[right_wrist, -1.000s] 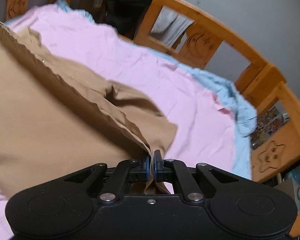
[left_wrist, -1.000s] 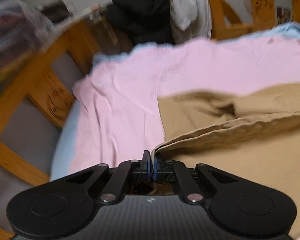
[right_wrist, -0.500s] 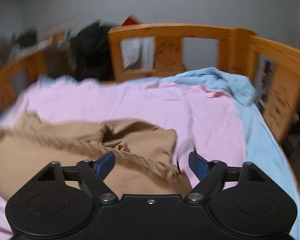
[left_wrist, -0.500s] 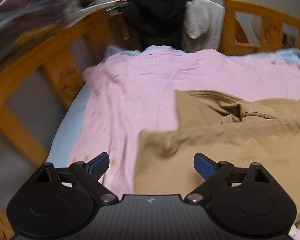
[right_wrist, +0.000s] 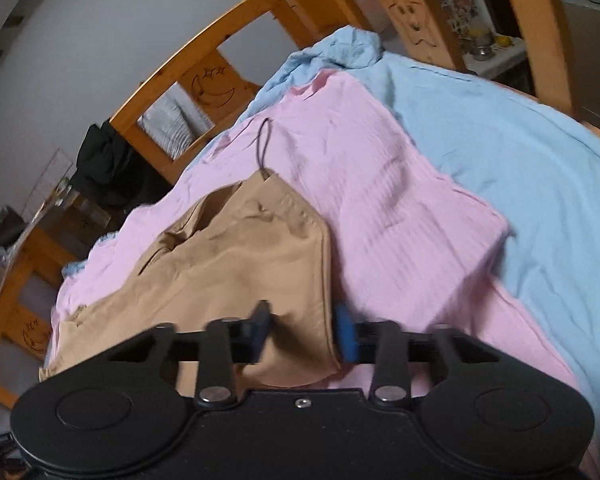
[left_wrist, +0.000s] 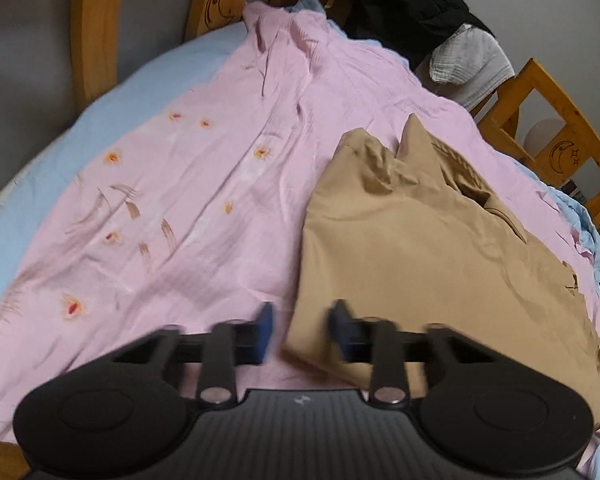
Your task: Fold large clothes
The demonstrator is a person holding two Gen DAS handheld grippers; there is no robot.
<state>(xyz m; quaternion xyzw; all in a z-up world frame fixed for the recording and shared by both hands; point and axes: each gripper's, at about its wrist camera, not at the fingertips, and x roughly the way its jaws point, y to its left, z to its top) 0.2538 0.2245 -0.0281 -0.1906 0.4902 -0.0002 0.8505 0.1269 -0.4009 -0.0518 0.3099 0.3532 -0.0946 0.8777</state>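
A tan garment (left_wrist: 428,248) lies folded on the pink sheet (left_wrist: 188,208) of a bed; it also shows in the right wrist view (right_wrist: 236,264). My left gripper (left_wrist: 300,330) is open, its jaws partly closed, straddling the garment's near left edge without gripping it. My right gripper (right_wrist: 304,332) is open, its jaws either side of the garment's near right corner. A thin dark cord (right_wrist: 260,148) runs from the garment's far end.
A wooden bed frame (right_wrist: 204,60) with moon and star carvings surrounds the bed. A light blue sheet (right_wrist: 500,140) covers the right side. Black clothing (left_wrist: 404,8) and a grey cloth (left_wrist: 472,64) hang over the far rail.
Both grippers were shut on the tan garment a second ago, then opened wide and let it drop. Both now sit lower at its near edge with jaws narrower.
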